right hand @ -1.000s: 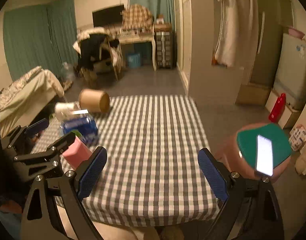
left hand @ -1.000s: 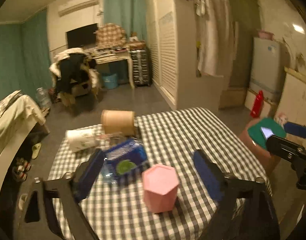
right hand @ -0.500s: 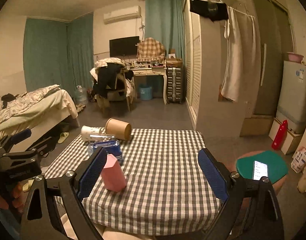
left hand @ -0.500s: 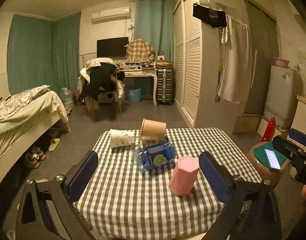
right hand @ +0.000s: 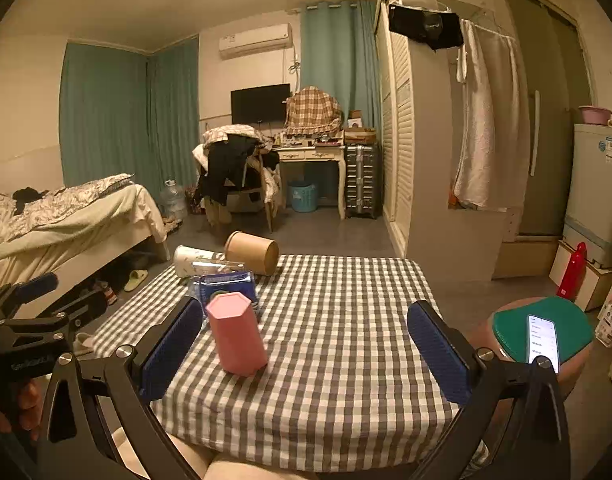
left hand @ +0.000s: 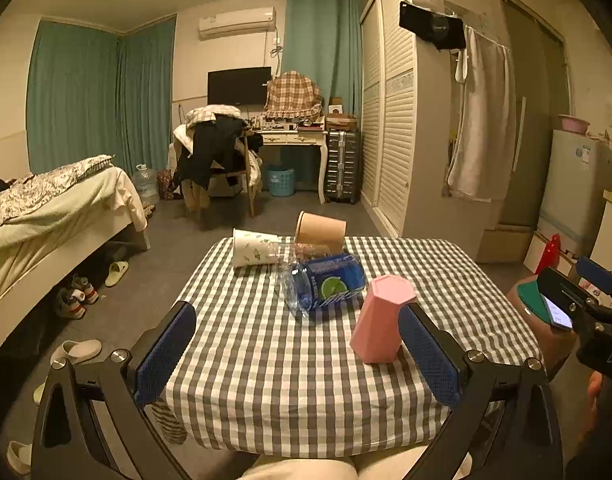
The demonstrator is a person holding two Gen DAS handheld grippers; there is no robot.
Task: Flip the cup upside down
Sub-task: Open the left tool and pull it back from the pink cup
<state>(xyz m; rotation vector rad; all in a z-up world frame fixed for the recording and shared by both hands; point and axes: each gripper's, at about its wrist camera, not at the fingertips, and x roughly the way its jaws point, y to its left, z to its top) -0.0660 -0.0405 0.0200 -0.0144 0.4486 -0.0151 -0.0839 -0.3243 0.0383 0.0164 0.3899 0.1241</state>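
A pink hexagonal cup (left hand: pixel 381 319) stands on the checked table (left hand: pixel 265 360) with its closed flat end up and its wider end on the cloth; it also shows in the right wrist view (right hand: pixel 235 334). My left gripper (left hand: pixel 295 354) is open and empty, held back at the table's near edge, its right finger just beside the cup. My right gripper (right hand: pixel 306 354) is open and empty, also at the near edge, with the cup just right of its left finger.
A blue plastic bottle (left hand: pixel 326 284) lies on its side behind the cup. A white paper cup (left hand: pixel 251 247) and a brown paper cup (left hand: pixel 320 232) lie at the far edge. A stool with a phone (right hand: pixel 542 338) stands right of the table.
Both grippers have pulled back and up from the table. The left gripper, earlier close over the cup, is now at the near edge. The cup stands where it was.
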